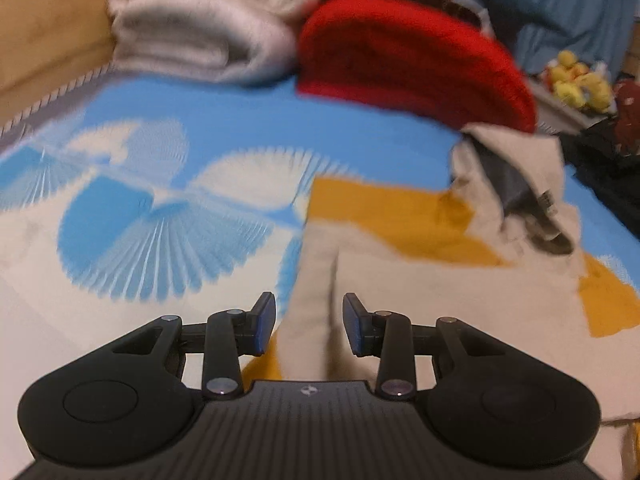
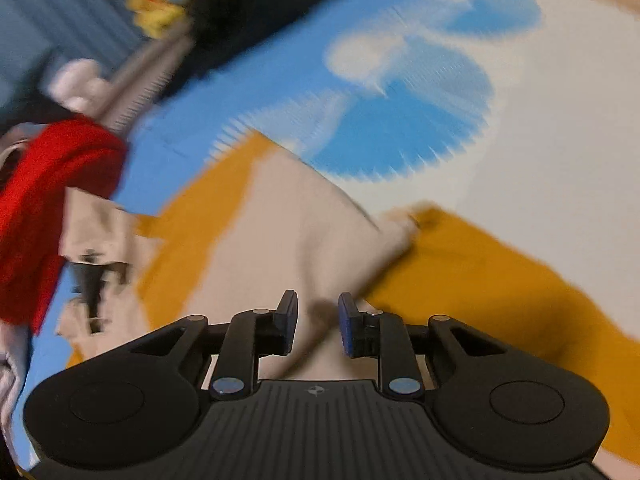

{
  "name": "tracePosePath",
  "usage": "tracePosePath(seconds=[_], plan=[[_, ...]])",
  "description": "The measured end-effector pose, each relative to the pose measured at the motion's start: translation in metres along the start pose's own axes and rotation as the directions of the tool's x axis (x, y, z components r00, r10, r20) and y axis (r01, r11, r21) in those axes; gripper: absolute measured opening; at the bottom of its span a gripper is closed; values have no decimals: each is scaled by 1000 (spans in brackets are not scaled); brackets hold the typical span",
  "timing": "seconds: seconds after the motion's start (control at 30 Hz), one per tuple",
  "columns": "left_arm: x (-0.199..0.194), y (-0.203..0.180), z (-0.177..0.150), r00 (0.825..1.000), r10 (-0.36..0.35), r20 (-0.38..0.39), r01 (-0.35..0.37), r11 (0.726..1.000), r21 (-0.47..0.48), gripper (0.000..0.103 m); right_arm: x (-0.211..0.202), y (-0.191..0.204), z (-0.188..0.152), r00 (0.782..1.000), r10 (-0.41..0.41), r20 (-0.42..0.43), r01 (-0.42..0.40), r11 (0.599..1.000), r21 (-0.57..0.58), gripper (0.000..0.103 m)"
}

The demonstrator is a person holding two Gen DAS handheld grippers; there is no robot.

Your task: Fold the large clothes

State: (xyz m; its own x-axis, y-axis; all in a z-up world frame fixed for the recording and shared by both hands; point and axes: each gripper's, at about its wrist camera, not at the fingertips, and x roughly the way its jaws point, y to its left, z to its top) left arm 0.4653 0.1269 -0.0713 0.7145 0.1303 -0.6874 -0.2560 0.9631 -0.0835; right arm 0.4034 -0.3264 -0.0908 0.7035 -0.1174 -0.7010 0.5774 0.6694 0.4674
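We see the beige and mustard-yellow cloth garment (image 1: 400,264) lying spread on the bed, beige panels over yellow ones, directly ahead of and below both grippers. It rests on a blue bedsheet printed with white fan shapes (image 1: 168,216). At the garment's far right end in the left wrist view, a crumpled beige piece with dark lining (image 1: 516,184) stands up in folds. Beyond it lies a bunched red knitted cloth (image 1: 408,60), and beside that a rolled grey-white blanket (image 1: 200,28) against a tan headboard or wall (image 1: 44,28). Further off we make out a blue curtain (image 1: 560,8) and some yellow plush toys (image 1: 580,80).

Our left gripper (image 1: 309,322) tilts down over a raised beige fold; its fingers stand apart, and the fold runs between them without either pad pressing it. Our right gripper (image 2: 318,320) also tilts down over beige cloth, its fingers apart and clear of the fabric, though the view is blurred.
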Motion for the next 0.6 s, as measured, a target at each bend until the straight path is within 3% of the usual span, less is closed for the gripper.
tracePosePath(seconds=[0.07, 0.13, 0.17, 0.23, 0.27, 0.33, 0.43, 0.5, 0.57, 0.6], plan=[[-3, -9, 0, 997, -77, 23, 76, 996, 36, 40, 2, 12, 3, 996, 86, 30, -82, 992, -93, 24], [9, -14, -6, 988, -152, -38, 154, 987, 36, 39, 13, 16, 4, 991, 133, -22, -135, 981, -141, 25], [21, -11, -10, 983, -157, -95, 159, 987, 17, 39, 21, 12, 3, 989, 132, -61, -139, 981, -134, 25], [47, -2, -24, 968, -95, -232, 92, 996, -20, 37, 38, 3, 2, 990, 61, -130, -76, 991, -111, 25], [50, 2, -27, 968, -85, -237, 81, 996, -27, 37, 46, -2, 1, 986, 7, -164, -26, 993, -113, 25], [40, -4, -22, 981, -64, -184, 69, 997, 21, 37, 47, -9, 0, 987, -52, -151, 35, 993, -112, 25], [22, -11, -9, 990, -105, -90, 111, 992, 54, 38, 41, -3, 5, 990, -25, -136, 5, 990, -142, 29], [31, -5, -11, 979, -129, -157, 127, 992, -18, 38, 43, -4, 8, 984, -45, -173, 22, 991, -129, 32], [44, 10, -17, 956, -122, -267, 83, 985, -154, 35, 33, -12, 17, 984, -56, -167, 46, 997, -60, 32], [38, 12, -15, 962, -122, -246, 82, 982, -168, 35, 24, -10, 20, 989, -48, -141, 40, 997, -60, 32]])
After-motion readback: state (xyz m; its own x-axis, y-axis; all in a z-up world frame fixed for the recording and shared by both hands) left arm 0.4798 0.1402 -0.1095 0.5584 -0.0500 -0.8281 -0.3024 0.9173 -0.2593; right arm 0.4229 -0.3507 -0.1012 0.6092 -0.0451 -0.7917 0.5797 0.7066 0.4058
